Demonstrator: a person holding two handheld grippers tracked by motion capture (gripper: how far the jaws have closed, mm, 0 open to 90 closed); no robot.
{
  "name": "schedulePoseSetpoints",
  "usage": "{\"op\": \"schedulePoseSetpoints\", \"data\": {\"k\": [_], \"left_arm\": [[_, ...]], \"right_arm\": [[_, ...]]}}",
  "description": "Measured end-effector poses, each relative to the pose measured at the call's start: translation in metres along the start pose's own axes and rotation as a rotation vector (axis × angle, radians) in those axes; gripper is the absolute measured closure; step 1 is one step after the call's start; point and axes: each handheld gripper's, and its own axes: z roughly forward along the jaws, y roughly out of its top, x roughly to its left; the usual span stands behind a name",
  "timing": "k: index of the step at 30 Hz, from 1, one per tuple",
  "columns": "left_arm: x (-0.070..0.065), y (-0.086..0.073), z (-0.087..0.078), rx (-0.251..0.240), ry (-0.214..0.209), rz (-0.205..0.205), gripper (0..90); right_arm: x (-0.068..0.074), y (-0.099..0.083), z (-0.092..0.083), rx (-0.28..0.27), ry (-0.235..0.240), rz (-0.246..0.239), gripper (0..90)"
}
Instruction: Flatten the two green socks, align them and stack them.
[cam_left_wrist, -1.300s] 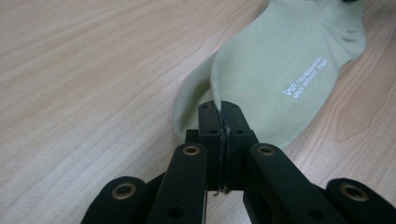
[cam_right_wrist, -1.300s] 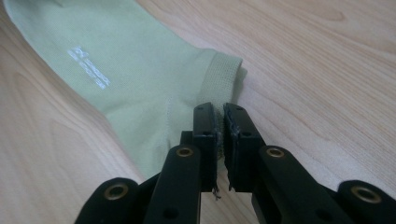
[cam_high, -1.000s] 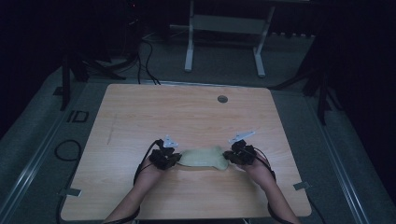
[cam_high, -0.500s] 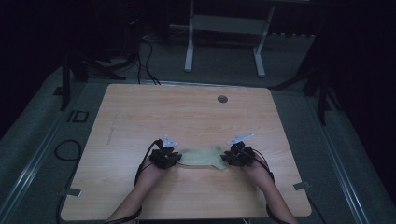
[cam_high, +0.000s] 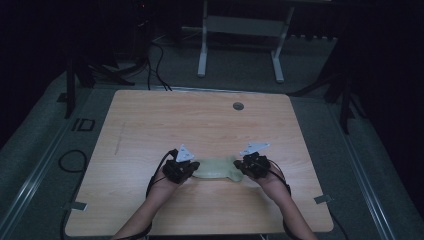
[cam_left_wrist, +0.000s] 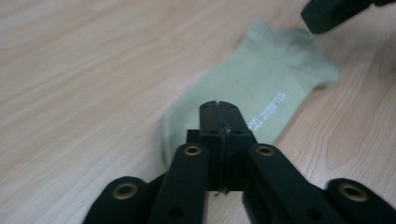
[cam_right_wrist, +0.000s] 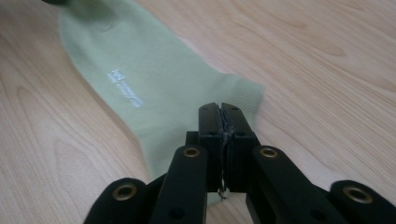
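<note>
Your left gripper (cam_high: 186, 171) had its jaws pressed together over one end of the pale green sock (cam_high: 216, 168), and your right gripper (cam_high: 250, 166) was likewise clamped shut at the other end. Whether fabric was pinched could not be told. That sock lay flat near the table's (cam_high: 150, 120) front edge; a round grommet (cam_high: 238, 106) sat well beyond it.

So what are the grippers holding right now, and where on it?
Both hold the green sock. The left gripper is shut over one end, the right gripper over the other end.
</note>
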Motion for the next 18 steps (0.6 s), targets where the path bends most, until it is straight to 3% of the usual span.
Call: {"op": "schedulePoseSetpoints", "data": {"k": [2,4,6,8,10,11,16,18], "left_arm": [[0.0,-0.001,0.008,0.01,0.004,-0.006,89.4],[0.001,-0.002,0.012,0.012,0.014,-0.016,89.1],[0.004,-0.003,0.016,0.022,0.029,-0.029,85.3],[0.006,-0.005,0.021,0.053,0.075,-0.028,65.6],[0.009,-0.009,0.024,0.06,0.065,-0.048,60.8],[0.01,-0.011,0.025,0.055,0.064,-0.049,59.9],[0.007,-0.013,0.026,0.06,0.041,-0.027,51.9],[0.002,-0.013,0.026,0.066,0.061,-0.001,47.0]], "right_arm": [[0.003,0.001,0.004,0.006,0.007,-0.007,85.8],[0.006,0.001,0.009,0.012,0.007,-0.019,76.3],[0.007,0.001,0.012,0.023,0.004,-0.028,72.7],[0.008,-0.003,0.02,0.043,-0.004,-0.041,60.9],[0.008,-0.009,0.025,0.071,-0.013,-0.058,59.4],[0.007,-0.011,0.025,0.051,-0.007,-0.056,58.6],[0.002,-0.017,0.023,0.029,0.037,-0.033,55.3],[0.003,-0.016,0.023,0.035,0.033,-0.037,54.8]]}}
